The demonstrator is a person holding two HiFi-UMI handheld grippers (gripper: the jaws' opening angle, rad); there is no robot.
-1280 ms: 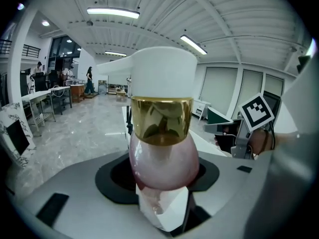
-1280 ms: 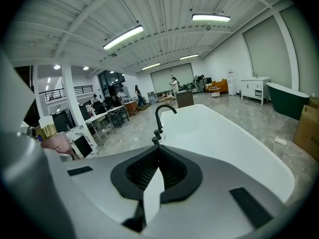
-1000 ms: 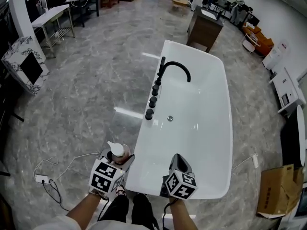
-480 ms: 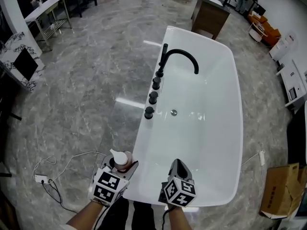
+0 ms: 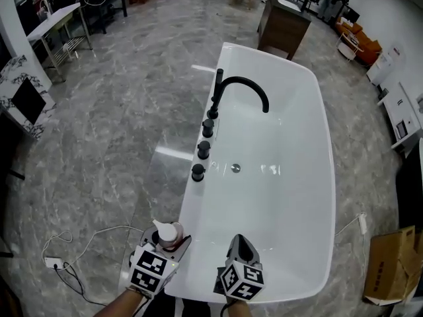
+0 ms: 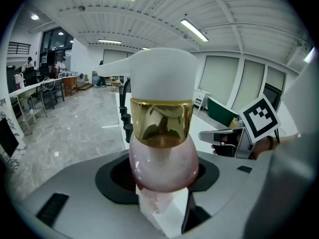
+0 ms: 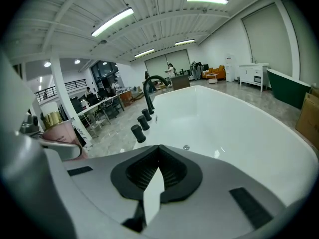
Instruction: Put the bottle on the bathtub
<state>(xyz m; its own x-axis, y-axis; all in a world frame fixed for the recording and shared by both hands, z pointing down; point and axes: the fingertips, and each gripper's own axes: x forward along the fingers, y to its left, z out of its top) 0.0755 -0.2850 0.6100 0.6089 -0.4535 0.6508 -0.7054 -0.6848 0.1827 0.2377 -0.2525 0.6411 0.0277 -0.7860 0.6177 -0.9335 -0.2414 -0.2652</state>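
Note:
A pink pump bottle [image 6: 162, 158] with a gold collar and white pump head stands upright in my left gripper [image 5: 173, 246], whose jaws are shut on its body. In the head view the bottle [image 5: 167, 234] hangs just left of the near left corner of the white bathtub [image 5: 310, 150]. My right gripper [image 5: 240, 251] hovers over the tub's near end with its jaws shut and nothing between them. From the right gripper view the bottle [image 7: 62, 133] shows at the left and the tub [image 7: 239, 128] stretches ahead.
A black curved faucet [image 5: 239, 88] and three black knobs [image 5: 203, 149] line the tub's left rim. A white cable with a plug [image 5: 54, 263] lies on the grey marble floor at the left. A cardboard box [image 5: 390, 264] sits at the right, a dark cabinet [image 5: 283, 26] beyond the tub.
Both grippers have drifted lower in the head view as the camera moved forward over the tub. The bottle stays held in the left gripper beside the tub's near left corner.

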